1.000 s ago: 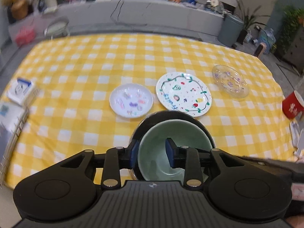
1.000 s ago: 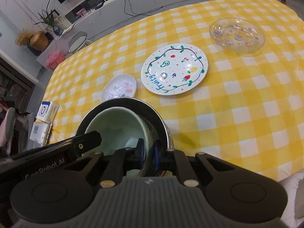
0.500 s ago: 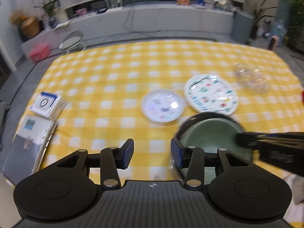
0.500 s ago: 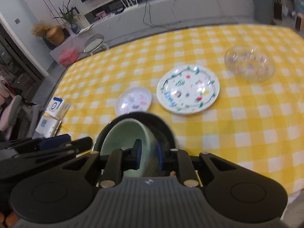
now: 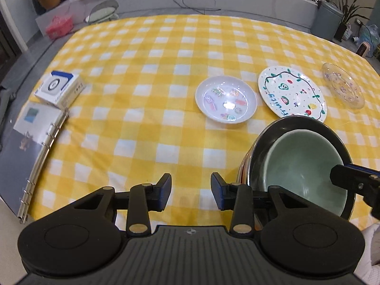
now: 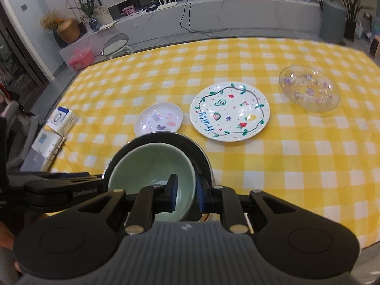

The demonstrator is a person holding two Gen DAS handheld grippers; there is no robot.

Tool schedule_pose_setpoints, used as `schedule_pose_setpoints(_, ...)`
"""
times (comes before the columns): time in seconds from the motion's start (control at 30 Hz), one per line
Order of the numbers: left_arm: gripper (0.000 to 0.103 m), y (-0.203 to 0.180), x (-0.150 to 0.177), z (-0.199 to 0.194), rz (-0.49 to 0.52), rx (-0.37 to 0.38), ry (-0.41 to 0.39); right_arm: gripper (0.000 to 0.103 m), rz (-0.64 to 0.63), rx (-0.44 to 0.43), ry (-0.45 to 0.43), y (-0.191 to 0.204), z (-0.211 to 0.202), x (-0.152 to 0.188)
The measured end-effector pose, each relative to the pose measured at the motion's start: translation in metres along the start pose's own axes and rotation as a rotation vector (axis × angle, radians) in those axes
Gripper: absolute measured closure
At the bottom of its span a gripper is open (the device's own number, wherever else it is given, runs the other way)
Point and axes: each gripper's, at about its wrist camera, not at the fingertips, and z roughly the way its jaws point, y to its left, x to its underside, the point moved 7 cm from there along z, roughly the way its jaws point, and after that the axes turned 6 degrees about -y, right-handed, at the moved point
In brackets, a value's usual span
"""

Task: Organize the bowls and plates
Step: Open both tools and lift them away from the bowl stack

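On the near edge of the tabletop [image 6: 308,166], your green bowl [image 6: 152,163] sits nested inside the dark steel bowl [image 6: 197,156]. Your right hand-held gripper [image 6: 185,196] straddles the green bowl's near rim, one finger inside and one outside; its jaws have just been opening, and the pads look clear of the rim. Your left hand-held gripper [image 5: 191,191] hangs empty and open just left of the bowls, its jaws having just narrowed slightly over bare cloth.
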Motion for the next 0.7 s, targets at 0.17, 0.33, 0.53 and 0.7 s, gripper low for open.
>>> schedule_pose_setpoints(0.17, 0.057, 0.002, -0.005, -0.008, -0.01, 0.0, -0.039, 0.076, 0.049, -0.059, -0.031, -0.003, -0.014, -0.01)
schedule_pose_setpoints(0.33, 0.055, -0.001, -0.016, -0.03, -0.037, 0.024, -0.112, 0.072, 0.025, -0.053, -0.068, -0.004, -0.024, -0.017)
schedule_pose_setpoints(0.53, 0.037, -0.02, -0.032, -0.063, 0.003, -0.013, -0.235, 0.035, 0.011, -0.04, -0.117, -0.012, -0.033, -0.024)
schedule_pose_setpoints(0.7, 0.032, -0.053, -0.038, -0.073, 0.047, 0.076, -0.293, 0.029, 0.024, -0.013, -0.148, -0.027, -0.047, -0.032)
